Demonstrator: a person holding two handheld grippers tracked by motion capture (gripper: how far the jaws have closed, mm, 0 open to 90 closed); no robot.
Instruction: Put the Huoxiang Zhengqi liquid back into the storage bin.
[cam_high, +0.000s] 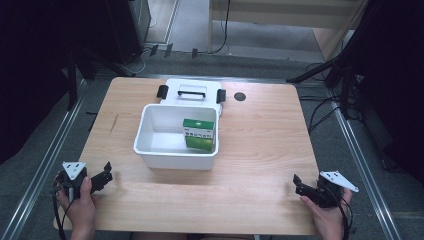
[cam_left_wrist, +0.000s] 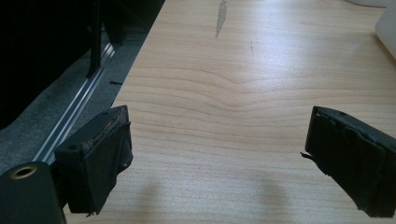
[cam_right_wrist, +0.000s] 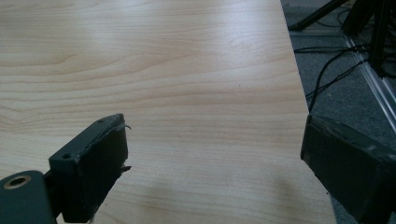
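Observation:
A white open-topped box (cam_high: 155, 150) stands mid-table with a green carton (cam_high: 199, 134) upright inside it, at the right. Behind the box lies its white lid (cam_high: 192, 91) with a black handle and two black latches. My left gripper (cam_high: 106, 173) rests low at the table's front left corner, open, with only bare wood between its jaws (cam_left_wrist: 219, 154). My right gripper (cam_high: 297, 183) sits at the front right corner, also open and holding nothing (cam_right_wrist: 215, 154). Both are well short of the box.
The wooden table (cam_high: 260, 150) has a small dark round hole (cam_high: 240, 96) at the back right. Black stand legs and cables (cam_high: 335, 95) lie on the floor beyond the right edge; a metal rail (cam_high: 45, 160) runs along the left.

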